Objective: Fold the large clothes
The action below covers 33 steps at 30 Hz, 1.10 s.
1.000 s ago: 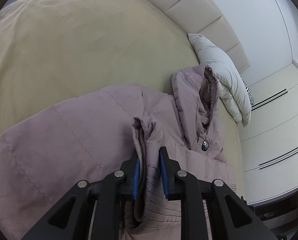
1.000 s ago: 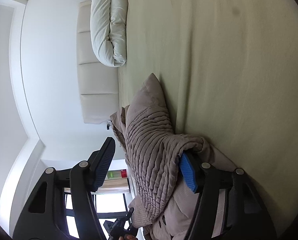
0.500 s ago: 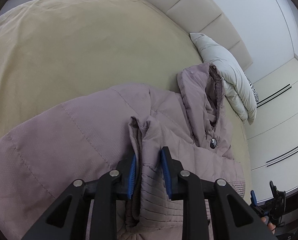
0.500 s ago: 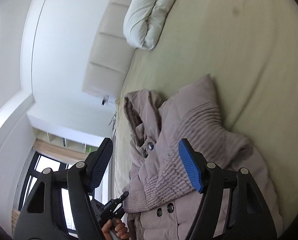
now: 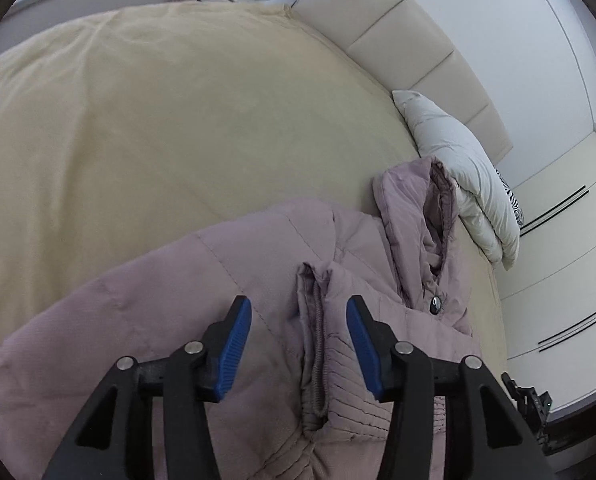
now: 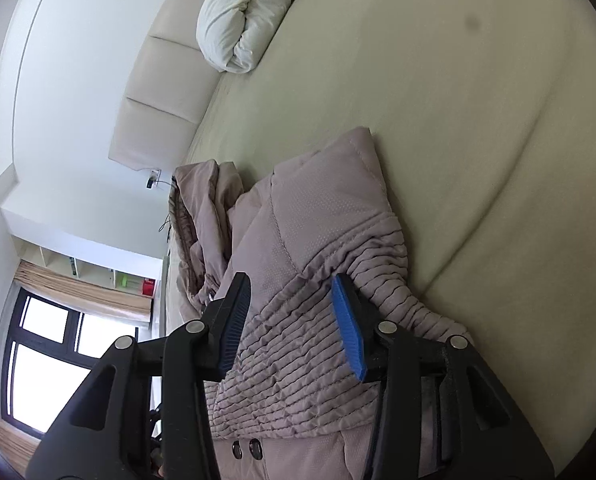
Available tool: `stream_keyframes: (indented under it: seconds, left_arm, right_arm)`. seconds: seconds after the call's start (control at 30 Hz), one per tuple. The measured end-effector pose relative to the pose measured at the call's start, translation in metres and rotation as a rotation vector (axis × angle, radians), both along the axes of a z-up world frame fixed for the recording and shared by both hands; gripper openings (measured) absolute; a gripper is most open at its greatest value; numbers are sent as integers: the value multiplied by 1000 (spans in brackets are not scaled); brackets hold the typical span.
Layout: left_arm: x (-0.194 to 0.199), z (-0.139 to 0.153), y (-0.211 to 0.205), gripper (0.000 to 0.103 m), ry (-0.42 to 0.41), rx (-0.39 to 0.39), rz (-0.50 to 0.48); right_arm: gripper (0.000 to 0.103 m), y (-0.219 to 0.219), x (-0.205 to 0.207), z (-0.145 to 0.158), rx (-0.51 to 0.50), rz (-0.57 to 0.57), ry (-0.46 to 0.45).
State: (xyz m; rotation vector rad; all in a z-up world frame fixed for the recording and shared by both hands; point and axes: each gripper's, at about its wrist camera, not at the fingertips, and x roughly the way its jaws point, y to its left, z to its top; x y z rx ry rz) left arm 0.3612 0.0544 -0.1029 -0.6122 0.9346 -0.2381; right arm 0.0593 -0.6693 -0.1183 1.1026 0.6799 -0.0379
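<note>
Left wrist: both grippers' jaws released over the jacket (image 5: 257, 280) on the bed (image 5: 137, 120).

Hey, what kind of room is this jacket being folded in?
Most likely a bedroom. The jacket lies on a wide bed with a padded headboard, a white pillow sits by it, and wardrobe doors line one wall.
</note>
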Motion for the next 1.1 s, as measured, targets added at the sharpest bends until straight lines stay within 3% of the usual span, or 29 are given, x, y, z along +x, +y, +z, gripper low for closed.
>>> stream_keyframes:
  seconds: [0.17,0.23,0.3,0.37,0.47,0.53,0.63,0.8,0.87,0.97,1.0,1.1]
  left_arm:
    - [-13,24,-42,52,-126,91,-124]
    - [-16,22,-65,52,-150,140,-172]
    - [-9,4,-82,45,-108,177,-215]
    - [-2,-12,-87,39,-91,206,-217]
    - [9,-19,-78,29,-73,170,-198]
    - [19,-23,-74,27,-59,144,-202]
    - [27,-30,-78,26,-43,143,-219]
    - [28,-35,-87,24,-74,205,-248]
    - [30,-36,-81,19,-65,168,-237]
    - [22,-28,-62,19,-62,101,-206]
    - [14,-22,-54,19,-72,112,-185]
    - [-20,1,-20,32,-111,163,-104]
  right_arm:
    - [58,20,7,39,-60,57,-58]
    - [59,31,16,34,-80,77,-24]
    - [59,35,25,15,-80,71,33]
    - [58,35,27,0,-90,82,16]
    - [58,41,25,4,-158,113,-1]
    - [58,43,25,10,-168,125,12]
    - [59,39,24,14,-175,95,-10]
    - [58,36,28,-1,-221,102,-9]
    - [58,36,28,-4,-232,105,-30]
    - [58,39,27,-6,-257,120,-57]
    - [58,39,27,-5,-257,134,-56]
    - [58,37,17,3,-228,152,-38]
